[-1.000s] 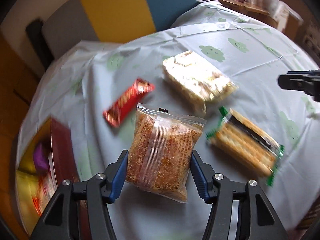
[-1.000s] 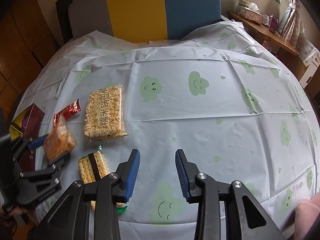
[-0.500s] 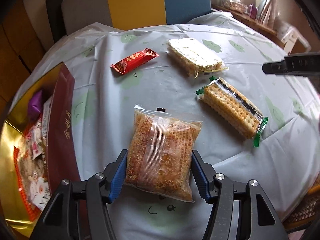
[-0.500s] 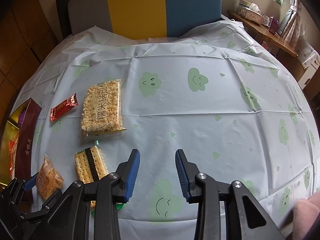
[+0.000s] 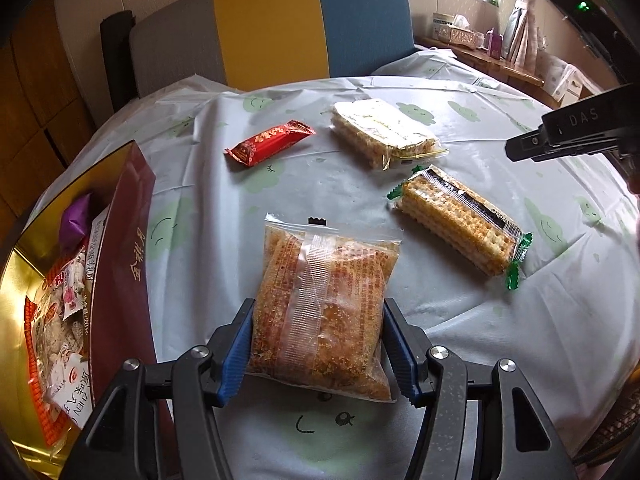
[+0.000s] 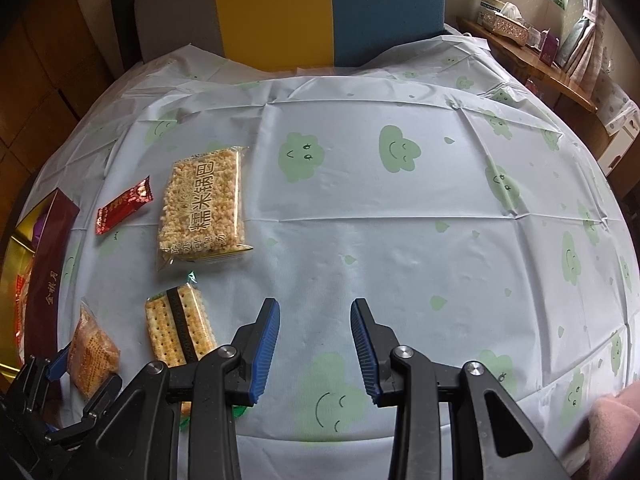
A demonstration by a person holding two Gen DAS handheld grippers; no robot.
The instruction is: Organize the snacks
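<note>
My left gripper (image 5: 318, 334) is shut on a clear packet of orange-brown crumbly snack (image 5: 324, 304), held just above the table near its front edge; the same packet (image 6: 93, 354) shows at the lower left of the right wrist view. On the cloth lie a red candy bar (image 5: 269, 142) (image 6: 124, 205), a puffed rice cake pack (image 5: 384, 132) (image 6: 204, 204) and a cracker pack with a black stripe (image 5: 460, 224) (image 6: 176, 326). My right gripper (image 6: 314, 336) hovers open over bare cloth, to the right of the crackers, with nothing between its fingers.
A dark red box with a gold inside (image 5: 120, 248) (image 6: 48, 276) stands open at the table's left edge, holding several wrapped snacks. The round table wears a pale cloth with green clouds (image 6: 400, 208). A grey, yellow and blue chair back (image 5: 280, 24) stands behind it.
The left gripper has carried the orange packet back toward the near left of the table, beside the red box. The view has levelled out. The right gripper has stayed still.
</note>
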